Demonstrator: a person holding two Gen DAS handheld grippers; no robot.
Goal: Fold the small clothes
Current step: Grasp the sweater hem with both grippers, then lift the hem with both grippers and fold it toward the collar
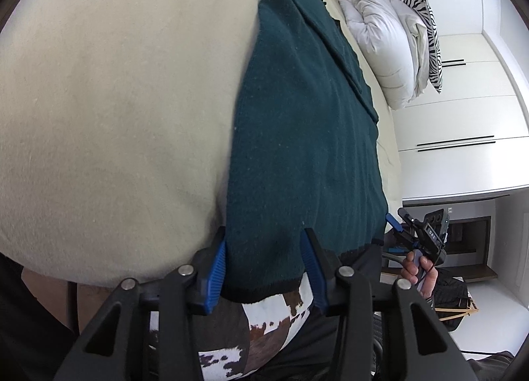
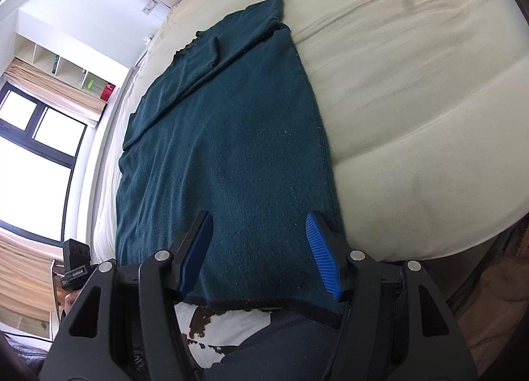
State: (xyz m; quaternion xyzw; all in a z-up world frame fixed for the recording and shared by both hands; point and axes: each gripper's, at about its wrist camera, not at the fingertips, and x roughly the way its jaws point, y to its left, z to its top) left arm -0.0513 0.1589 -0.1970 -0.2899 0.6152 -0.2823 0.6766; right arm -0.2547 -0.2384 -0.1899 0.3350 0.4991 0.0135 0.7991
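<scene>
Both claws stand spread over the near hem of a dark green sweater, pinching nothing: left claw at one corner, right claw at the other. Beyond them the sweater lies flat on the bed, pillows farthest.

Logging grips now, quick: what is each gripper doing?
Left gripper: open, jaws astride the dark green knitted garment, no grip.
Right gripper: open above it.
</scene>
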